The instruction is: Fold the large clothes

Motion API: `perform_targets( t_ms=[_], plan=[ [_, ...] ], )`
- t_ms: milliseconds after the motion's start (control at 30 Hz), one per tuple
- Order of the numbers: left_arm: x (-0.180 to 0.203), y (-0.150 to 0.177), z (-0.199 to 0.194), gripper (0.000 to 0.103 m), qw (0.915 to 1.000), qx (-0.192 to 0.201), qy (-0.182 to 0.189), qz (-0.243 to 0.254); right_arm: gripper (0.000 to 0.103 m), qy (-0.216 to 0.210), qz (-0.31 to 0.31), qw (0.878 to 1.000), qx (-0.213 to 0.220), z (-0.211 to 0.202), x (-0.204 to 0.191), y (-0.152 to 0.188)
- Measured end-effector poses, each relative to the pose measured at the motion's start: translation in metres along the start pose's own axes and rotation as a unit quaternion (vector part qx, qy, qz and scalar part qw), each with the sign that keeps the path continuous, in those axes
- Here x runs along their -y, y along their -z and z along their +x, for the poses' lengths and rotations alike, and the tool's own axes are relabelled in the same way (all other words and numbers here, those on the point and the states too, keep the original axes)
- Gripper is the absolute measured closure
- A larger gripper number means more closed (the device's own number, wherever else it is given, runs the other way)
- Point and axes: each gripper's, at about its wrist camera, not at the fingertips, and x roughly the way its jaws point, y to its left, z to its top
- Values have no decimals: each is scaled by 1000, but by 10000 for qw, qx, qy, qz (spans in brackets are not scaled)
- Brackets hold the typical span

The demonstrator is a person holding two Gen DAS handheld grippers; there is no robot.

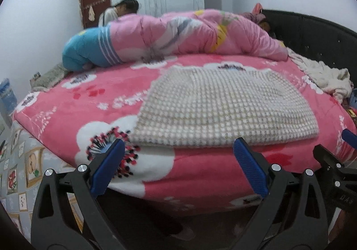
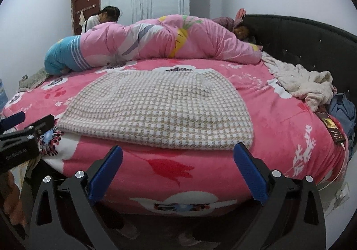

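I hold my left tool [image 1: 178, 169] and my right tool [image 2: 178, 172] side by side at the near edge of the bed [image 2: 156, 172], both tilted down toward it, both with their blue pads spread wide apart and nothing between them. From the left wrist view the right tool shows at the right edge of the picture; from the right wrist view the left tool shows at the left edge, so the two hang close together.

Just ahead of both tools lies the checked garment [image 2: 156, 111], folded into a flat, roughly rectangular slab with rounded far corners. Its near edge shows two stacked layers, which I judge to be why it sits so square to me: a fold is already laid in, and the thick edge faces my pads for the next grab. The cloth looks nubbly and thick, a beige and white weave that should hold a crease poorly and slide as a stack.

Under it the pink blanket [image 1: 100, 103] is plush and printed with white flowers. Beyond the garment a puffy pink quilt [image 2: 178, 40] is heaped, and ahead to the right a fleecy cream throw [image 2: 301, 80] lies crumpled
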Motion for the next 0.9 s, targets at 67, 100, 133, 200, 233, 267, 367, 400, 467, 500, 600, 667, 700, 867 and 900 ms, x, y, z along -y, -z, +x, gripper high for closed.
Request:
perform_targets(
  t_ms=[67,100,133,200,233,267,367,400,467,500,600,667,700,867,900],
  plan=[
    [5,1,9,8,9995,-296,49,-75,6,18,-22,10000,-62,1,0,1],
    [7,2,14,8,9990,-431,2,-109,6,32,-41,9999,-111,3,0,2],
    [9,5,19,8,9984,-553,-43,-130,6,34,-70,9998,-178,5,0,2],
    [13,11,27,8,9970,-764,-58,-144,6,74,-101,9994,-329,11,-1,4],
    [14,14,30,8,9963,-845,-87,-162,6,86,-110,9991,-390,13,-1,4],
    [15,16,32,8,9957,-903,-97,-172,6,85,-116,9990,-417,14,-1,4],
    [15,22,38,8,9941,-1068,-102,-163,6,140,-151,9987,-468,16,-3,3],
    [16,22,39,8,9937,-1100,-111,-157,6,138,-156,9986,-487,16,-4,3],
    [15,23,41,8,9932,-1152,-128,-140,6,120,-154,9985,-519,17,-4,2],
    [15,22,41,8,9931,-1153,-132,-141,6,109,-148,9983,-545,18,-4,2],
    [15,22,40,8,9931,-1162,-130,-101,6,107,-158,9981,-580,20,-6,3],
    [14,22,41,8,9929,-1177,-119,-88,6,116,-170,9981,-583,20,-7,3],
    [14,22,41,8,9929,-1180,-109,-80,6,121,-171,9981,-581,20,-7,3],
    [16,22,40,8,9928,-1196,-88,-61,6,129,-155,9980,-596,20,-7,3],
    [16,22,40,8,9928,-1196,-87,-62,6,128,-144,9980,-604,20,-6,3]
  ],
)
